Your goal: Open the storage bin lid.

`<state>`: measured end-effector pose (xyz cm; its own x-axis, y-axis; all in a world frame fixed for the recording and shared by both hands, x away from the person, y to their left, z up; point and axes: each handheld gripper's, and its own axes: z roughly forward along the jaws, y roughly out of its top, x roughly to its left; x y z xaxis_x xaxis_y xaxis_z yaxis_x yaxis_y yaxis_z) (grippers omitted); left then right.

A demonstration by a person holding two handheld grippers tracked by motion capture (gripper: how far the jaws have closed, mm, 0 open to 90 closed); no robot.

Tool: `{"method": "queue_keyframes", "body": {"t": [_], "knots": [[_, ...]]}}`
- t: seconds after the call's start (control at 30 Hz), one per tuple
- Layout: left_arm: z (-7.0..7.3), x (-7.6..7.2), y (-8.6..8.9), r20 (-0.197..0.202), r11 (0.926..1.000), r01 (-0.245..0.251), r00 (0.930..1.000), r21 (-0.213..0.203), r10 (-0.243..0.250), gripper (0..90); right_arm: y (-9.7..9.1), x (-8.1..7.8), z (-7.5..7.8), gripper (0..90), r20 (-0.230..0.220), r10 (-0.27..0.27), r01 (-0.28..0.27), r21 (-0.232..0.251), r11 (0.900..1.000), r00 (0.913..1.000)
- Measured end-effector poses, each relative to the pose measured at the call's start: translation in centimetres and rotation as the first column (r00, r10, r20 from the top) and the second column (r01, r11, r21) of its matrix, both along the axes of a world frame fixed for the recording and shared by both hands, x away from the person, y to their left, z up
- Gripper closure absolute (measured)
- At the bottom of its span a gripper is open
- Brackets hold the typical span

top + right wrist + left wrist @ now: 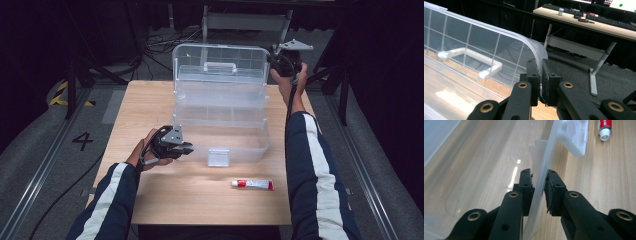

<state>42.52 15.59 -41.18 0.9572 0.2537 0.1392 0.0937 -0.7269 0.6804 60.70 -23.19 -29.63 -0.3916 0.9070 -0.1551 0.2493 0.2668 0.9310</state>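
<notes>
My jaws on the left gripper [187, 148] pinch the front wall of the clear plastic box [220, 135], near its front left corner; my jaws on the right gripper [276, 60] are clamped on the top right corner of the raised lid [220, 62]. The box sits at the middle of the wooden surface [190, 200], lid standing at twelve o'clock, white handle [471, 58] on it. A latch [218, 157] hangs at six o'clock. At five o'clock lies a red-and-white tube [253, 184].
</notes>
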Motion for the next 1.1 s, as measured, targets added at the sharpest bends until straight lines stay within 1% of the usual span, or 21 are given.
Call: {"method": "queue_keyframes", "body": {"t": [0.03,0.07,0.1,0.17,0.2,0.23,0.37,0.43,0.57,0.73,0.77,0.97,1.0,1.1], "knots": [[0.0,-0.1,-0.1,-0.001,1.0000,-0.005,1.0000,0.002,0.005,76.9,0.1,0.8,-0.1,85.1,-0.020,-0.002,0.002,-0.004,1.0000,0.9998],[0.0,-0.1,-0.1,-0.001,1.0000,-0.005,1.0000,0.002,0.005,77.0,0.1,0.8,-0.1,85.1,-0.020,-0.002,0.002,-0.004,1.0000,0.9998],[0.0,-0.1,-0.1,-0.001,1.0000,-0.007,1.0000,0.002,0.007,77.1,0.1,1.4,-0.3,85.1,-0.032,-0.004,0.004,-0.014,0.9999,0.9995],[0.0,0.0,0.0,0.001,1.0000,-0.002,1.0000,0.002,0.002,77.2,0.2,1.6,-0.4,85.0,-0.034,-0.007,0.006,-0.016,0.9998,0.9994],[0.0,0.0,-0.1,0.003,1.0000,-0.001,1.0000,0.001,0.001,77.3,0.3,2.1,-0.6,85.0,-0.042,-0.011,0.010,-0.029,0.9995,0.9991],[0.0,-0.1,-0.1,0.001,1.0000,-0.002,1.0000,0.001,0.002,77.3,0.3,2.1,-0.6,85.0,-0.042,-0.011,0.010,-0.029,0.9995,0.9991],[0.0,0.0,0.0,0.004,1.0000,0.004,1.0000,-0.001,-0.004,77.5,0.4,3.0,-0.9,84.9,-0.058,-0.016,0.014,-0.028,0.9995,0.9982],[0.0,0.0,0.0,0.002,1.0000,0.005,1.0000,-0.003,-0.005,77.5,0.5,3.3,-1.1,84.9,-0.065,-0.020,0.018,-0.036,0.9992,0.9977],[-0.1,0.0,-0.1,0.001,1.0000,0.004,1.0000,-0.004,-0.004,77.5,0.5,3.7,-1.4,84.8,-0.066,-0.021,0.019,-0.030,0.9994,0.9976],[0.0,0.0,-0.1,0.001,1.0000,0.002,1.0000,-0.001,-0.002,77.6,0.4,4.0,-1.7,84.5,-0.072,-0.015,0.012,-0.040,0.9991,0.9973],[0.0,0.0,-0.1,0.001,1.0000,0.001,1.0000,-0.001,-0.001,77.5,0.4,4.1,-1.7,84.6,-0.076,-0.016,0.014,-0.034,0.9993,0.9969],[0.0,0.0,-0.2,0.004,1.0000,0.009,0.9999,0.002,-0.009,77.7,0.5,4.6,-1.8,84.2,-0.096,-0.016,0.012,-0.046,0.9989,0.9953],[0.0,0.0,-0.2,0.005,0.9999,0.012,0.9999,0.003,-0.012,77.8,0.3,4.8,-1.9,84.0,-0.097,-0.004,0.001,-0.030,0.9995,0.9953],[-0.1,0.1,-0.2,0.003,0.9999,0.013,0.9999,0.004,-0.013,77.9,0.3,5.0,-2.1,84.0,-0.102,-0.008,0.005,-0.029,0.9996,0.9948]]}}
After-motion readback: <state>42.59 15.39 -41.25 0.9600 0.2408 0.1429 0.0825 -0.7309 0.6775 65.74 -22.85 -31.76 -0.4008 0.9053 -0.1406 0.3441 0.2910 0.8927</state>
